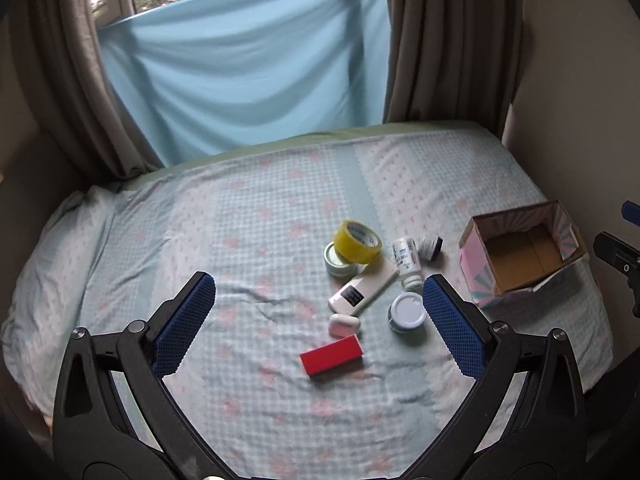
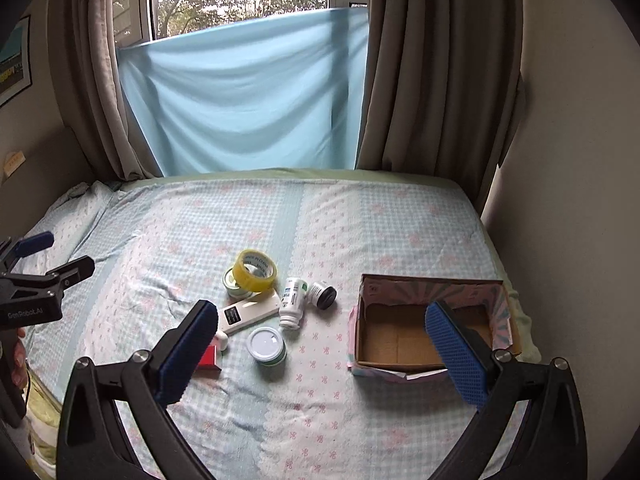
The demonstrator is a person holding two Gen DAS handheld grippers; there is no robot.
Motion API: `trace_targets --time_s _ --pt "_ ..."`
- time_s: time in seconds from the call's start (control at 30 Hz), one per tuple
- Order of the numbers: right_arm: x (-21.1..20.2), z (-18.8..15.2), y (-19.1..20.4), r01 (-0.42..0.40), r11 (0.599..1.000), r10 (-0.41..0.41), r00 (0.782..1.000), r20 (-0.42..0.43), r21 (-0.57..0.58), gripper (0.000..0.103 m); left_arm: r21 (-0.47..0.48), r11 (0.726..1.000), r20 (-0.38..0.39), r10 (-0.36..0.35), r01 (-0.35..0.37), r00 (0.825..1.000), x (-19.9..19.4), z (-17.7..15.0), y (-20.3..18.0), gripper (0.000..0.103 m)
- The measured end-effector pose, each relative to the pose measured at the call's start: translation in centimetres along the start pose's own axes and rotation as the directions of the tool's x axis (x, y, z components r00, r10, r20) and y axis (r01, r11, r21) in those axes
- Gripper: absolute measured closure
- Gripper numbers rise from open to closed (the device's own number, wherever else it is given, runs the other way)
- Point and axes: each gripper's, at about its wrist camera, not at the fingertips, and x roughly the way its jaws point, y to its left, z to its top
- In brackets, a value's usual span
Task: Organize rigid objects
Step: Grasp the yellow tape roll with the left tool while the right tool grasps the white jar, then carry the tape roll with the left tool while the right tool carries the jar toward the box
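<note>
Rigid items clustered on bed [image 1: 240, 208], none yet boxed; opening step.

Left hand-held gripper [image 1: 318, 304] spread wide, empty, above red box [image 1: 331, 357]. Right hand-held gripper [image 2: 320, 340] likewise spread, empty. Listed: yellow tape roll [image 1: 357, 241] leaning on green tin [image 1: 338, 262]; white remote [image 1: 362, 290]; pill bottle [image 1: 408, 262]; dark-lidded jar [image 1: 431, 247]; white-lidded jar [image 1: 407, 313]; earbud case [image 1: 344, 325]. Cardboard box [image 1: 520, 252] empty, beside cluster. Next, likely: descent onto nearest item, squeeze, carry to box.

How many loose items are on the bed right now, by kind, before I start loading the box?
Tape roll: 1
Round jars: 3
Pill bottle: 1
Remote: 1
Small white case: 1
Red box: 1
Total: 8, all outside the empty cardboard box.
</note>
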Motion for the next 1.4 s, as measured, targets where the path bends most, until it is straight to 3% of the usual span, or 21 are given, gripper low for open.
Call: trace_targets --time_s 0.17,0.37,0.53,0.77,1.03,1.13,1.23,1.4 --pt "5.0 -1.2 3.1 0.007 1.000 -0.008 0.998 -0.063 -0.006 0.000 0.182 0.978 -0.076 -0.088 0.100 0.993 7.9 1.3 1.2 0.000" --pt "12.2 -3.3 6.0 0.015 1.000 -0.017 0.985 -0.170 -0.014 0.000 0.369 0.904 -0.206 -0.146 0.215 0.968 17.9 2.1 -0.8 0.000" --pt "19.1 -6.0 7.7 0.032 0.999 -0.030 0.951 -0.308 0.000 0.000 0.488 0.824 -0.311 -0.144 0.288 0.940 26.3 1.6 -4.4 0.000" --pt "26.8 -9.6 8.5 0.055 0.998 -0.035 0.901 -0.433 0.034 0.000 0.536 0.767 -0.429 -0.113 0.353 0.896 36.1 0.8 -8.0 0.000" --pt "32.3 -10.6 9.9 0.038 0.999 -0.032 0.874 -0.486 0.003 0.007 0.544 0.756 -0.469 -0.084 0.363 0.879 41.9 0.0 -9.2 0.000" --pt "33.7 -11.0 10.1 0.044 0.999 -0.038 0.860 -0.510 -0.001 0.012 0.519 0.767 -0.495 -0.089 0.376 0.864 43.3 0.1 -9.5 0.000" --pt "34.7 -11.2 9.7 0.054 0.998 -0.033 0.847 -0.531 0.025 0.018 0.494 0.781 -0.515 -0.093 0.383 0.852 44.1 0.3 -9.8 0.001" --pt "36.1 -11.3 9.1 0.043 0.997 0.000 0.838 -0.546 0.064 0.036 0.500 0.775 -0.514 -0.094 0.387 0.852 44.3 0.2 -10.2 0.006"
